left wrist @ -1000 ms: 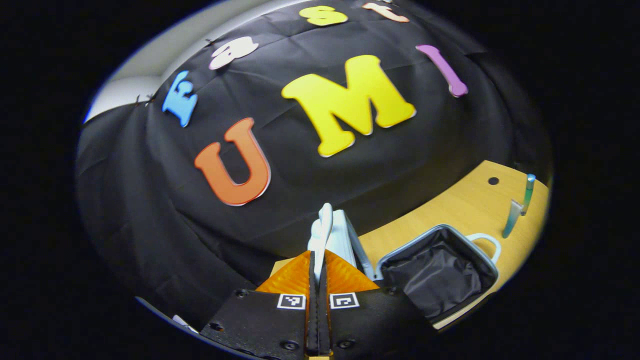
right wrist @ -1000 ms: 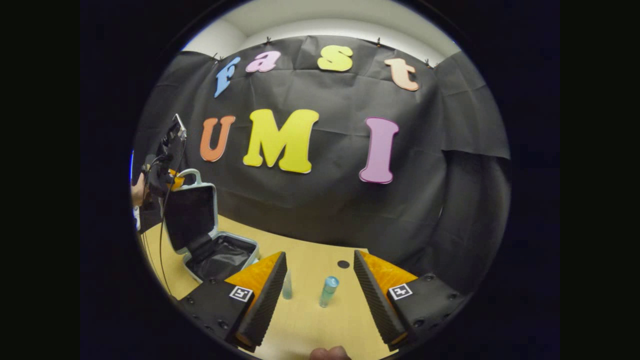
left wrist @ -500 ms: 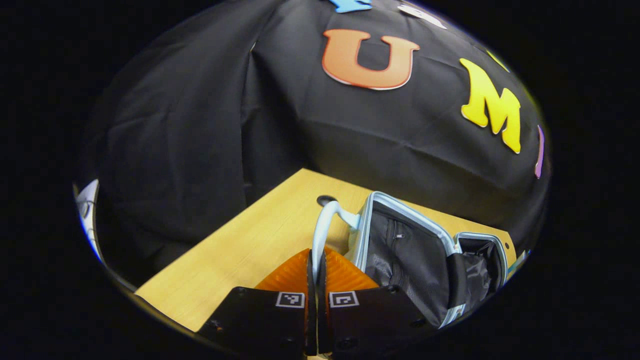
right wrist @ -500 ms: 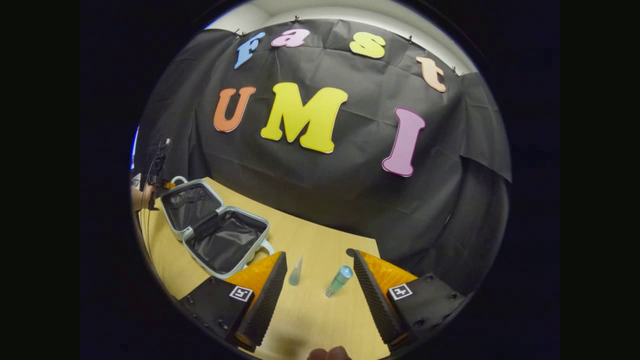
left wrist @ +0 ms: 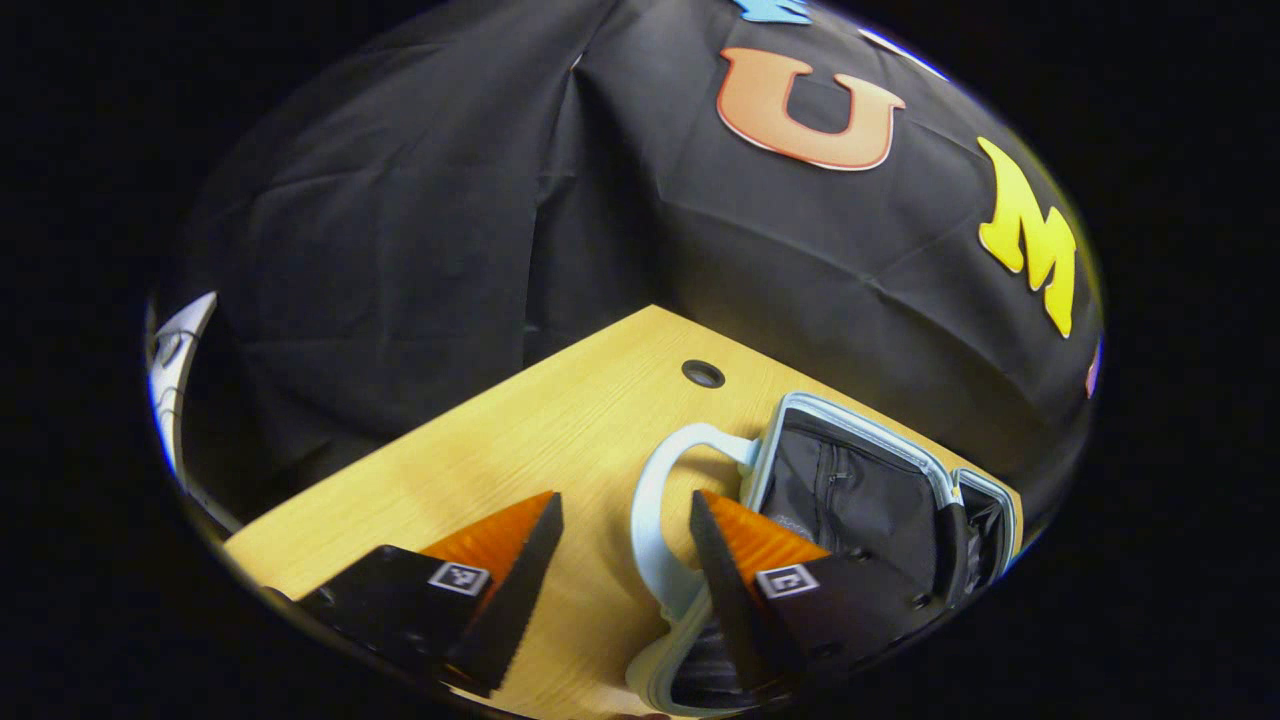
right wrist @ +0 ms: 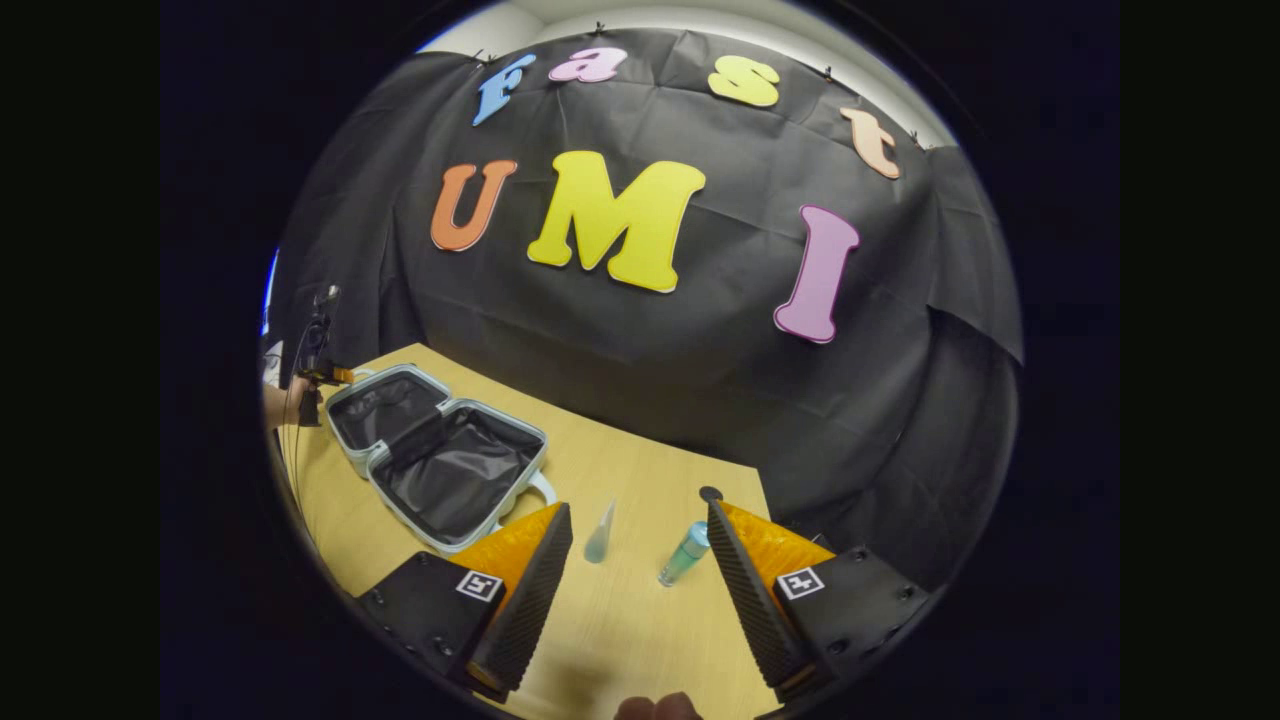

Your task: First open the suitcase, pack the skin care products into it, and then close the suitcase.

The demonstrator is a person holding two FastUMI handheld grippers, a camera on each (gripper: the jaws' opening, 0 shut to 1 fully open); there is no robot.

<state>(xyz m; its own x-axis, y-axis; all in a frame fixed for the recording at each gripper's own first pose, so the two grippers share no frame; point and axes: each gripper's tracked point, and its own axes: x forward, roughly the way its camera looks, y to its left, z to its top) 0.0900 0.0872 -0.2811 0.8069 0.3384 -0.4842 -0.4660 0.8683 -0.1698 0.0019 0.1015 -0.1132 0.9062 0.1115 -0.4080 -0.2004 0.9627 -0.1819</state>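
Observation:
The pale blue suitcase (right wrist: 440, 462) lies fully open and flat on the wooden table, black lining up in both halves. In the left gripper view its lid half (left wrist: 850, 480) is close, with the lid's loop handle (left wrist: 650, 510) lying between the fingers of my open left gripper (left wrist: 625, 515), untouched. That gripper (right wrist: 318, 372) also appears far off at the suitcase's left end, held by a hand. My right gripper (right wrist: 640, 520) is open above the table. Between its fingers, farther away, lie a small clear tube (right wrist: 599, 535) and a teal bottle (right wrist: 684, 555), both to the right of the suitcase.
The wooden table (right wrist: 620, 620) has cable holes (left wrist: 703, 374) near the back. The black cloth wall rises right behind the table edge. A fingertip (right wrist: 655, 707) shows at the bottom of the right gripper view.
The left gripper laid the lid down flat, then opened and let go of the lid handle. The right gripper has hardly moved.

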